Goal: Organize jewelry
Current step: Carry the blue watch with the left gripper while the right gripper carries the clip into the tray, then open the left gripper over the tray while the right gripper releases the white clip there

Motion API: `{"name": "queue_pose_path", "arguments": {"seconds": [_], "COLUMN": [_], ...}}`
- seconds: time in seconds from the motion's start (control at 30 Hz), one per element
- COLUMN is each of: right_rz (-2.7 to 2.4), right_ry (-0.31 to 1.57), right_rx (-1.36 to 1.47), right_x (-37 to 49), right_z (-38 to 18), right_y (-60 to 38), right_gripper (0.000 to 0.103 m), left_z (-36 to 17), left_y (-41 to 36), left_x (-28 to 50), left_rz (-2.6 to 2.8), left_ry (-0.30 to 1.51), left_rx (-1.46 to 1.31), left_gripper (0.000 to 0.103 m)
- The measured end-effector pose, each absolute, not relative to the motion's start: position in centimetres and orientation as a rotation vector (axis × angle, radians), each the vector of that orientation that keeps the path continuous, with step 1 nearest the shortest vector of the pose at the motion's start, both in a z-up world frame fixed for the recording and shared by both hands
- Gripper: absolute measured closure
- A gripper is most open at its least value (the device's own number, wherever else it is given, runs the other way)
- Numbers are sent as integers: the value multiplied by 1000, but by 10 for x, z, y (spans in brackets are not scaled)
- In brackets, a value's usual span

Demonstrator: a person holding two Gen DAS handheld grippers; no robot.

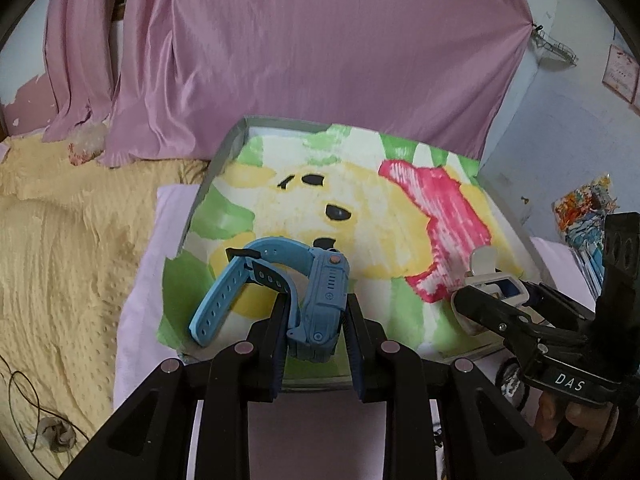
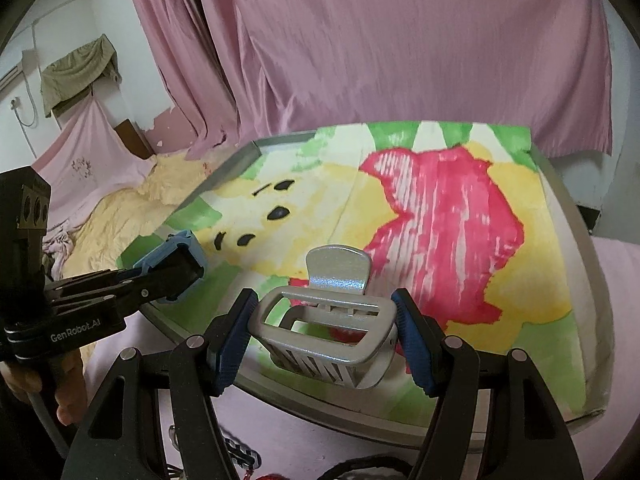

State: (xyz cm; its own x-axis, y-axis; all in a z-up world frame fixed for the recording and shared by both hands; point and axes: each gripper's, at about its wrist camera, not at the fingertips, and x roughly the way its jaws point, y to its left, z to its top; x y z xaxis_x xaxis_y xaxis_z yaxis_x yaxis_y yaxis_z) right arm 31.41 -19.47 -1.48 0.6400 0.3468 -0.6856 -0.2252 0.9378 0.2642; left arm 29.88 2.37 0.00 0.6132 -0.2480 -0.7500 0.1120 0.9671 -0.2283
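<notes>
A light blue smartwatch is clamped between the fingers of my left gripper, its strap curling out to the left over the tray. The tray is shallow and grey-rimmed, lined with a cloth printed in yellow, green and red. My right gripper is shut on a silver-white claw hair clip, held above the tray's near edge. In the left wrist view the right gripper with the hair clip sits at the tray's right side. In the right wrist view the left gripper holds the smartwatch at the tray's left side.
The tray rests on a pale pink cloth on a bed with a yellow blanket. Pink curtains hang behind. Small dark items lie on the cloth below the tray. A colourful packet sits at the right. A hand grips the right tool.
</notes>
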Motion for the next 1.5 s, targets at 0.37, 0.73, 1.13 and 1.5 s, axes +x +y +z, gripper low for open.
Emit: {"name": "queue_pose_path", "arguments": {"seconds": [0.37,0.73,1.13,1.5], "right_rz": [311,237,132,74], "right_ry": [817,635,420,308], "right_rx": [199,210,164,106], "right_x": [310,258,175,122], "right_z": [-20,6,30,36], "right_y": [-204,-226,-254,-266], "right_gripper": [37,13,2,2], "left_z": [1,20,31,26], "left_y": [22,22,11,-4], "left_x": [289,249,182,135], "left_rz": [-209,-198,-157,-88], "left_ry": [864,709,516,407], "left_rx": [-173,-205,-228,-170], "left_gripper": [70,33,3,1]}}
